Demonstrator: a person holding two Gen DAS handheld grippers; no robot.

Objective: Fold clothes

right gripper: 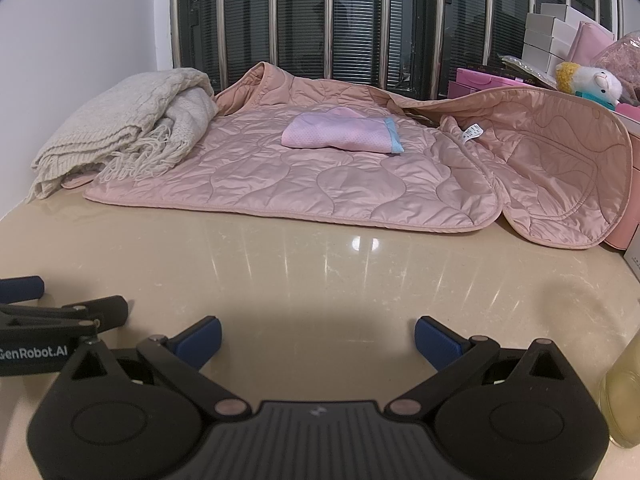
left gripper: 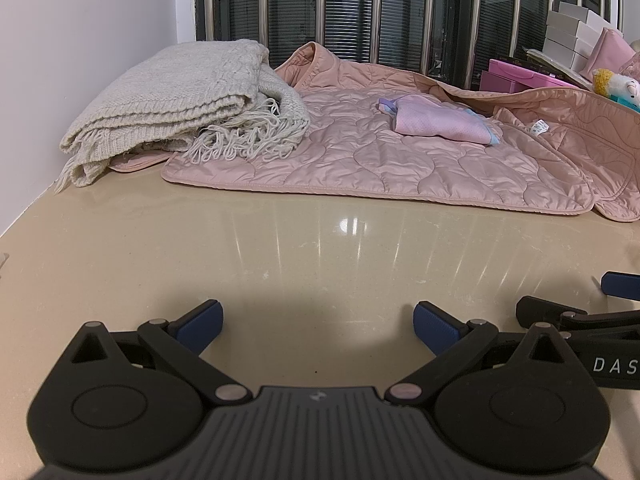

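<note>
Beige polished stone, glossy and streaked with lamp glare, forms the counter [left gripper: 304, 240] I am working over, its near half bare under both tools. At the back I see one dark window [left gripper: 360, 8] crossed by upright metal bars, and a plain white wall [left gripper: 80, 32] closing the left side. My left gripper [left gripper: 318, 328] sits low over the stone with its two blue-padded fingers [left gripper: 202, 326] spread wide and holding nothing; my right gripper [right gripper: 318, 340] hangs just beside it, likewise spread and empty, each tool's tip showing at the edge of the other's view. I count three textiles: one pink quilted jacket [right gripper: 320, 184] laid open across the far half of the counter, its right front panel flopped over against the pink boxes; one small folded pink cloth [right gripper: 340, 134] with a light blue edge lying on the jacket's middle; and one folded cream knit blanket [left gripper: 172, 100], fringed, resting at the left against the wall with its fringe spilling onto the jacket's corner. On the right stand a stack of white boxes [right gripper: 548, 36], pink boxes [right gripper: 476, 80], one plush toy [right gripper: 592, 82] and, close to my right tool, one yellowish bottle [right gripper: 624, 396], only partly in view.
</note>
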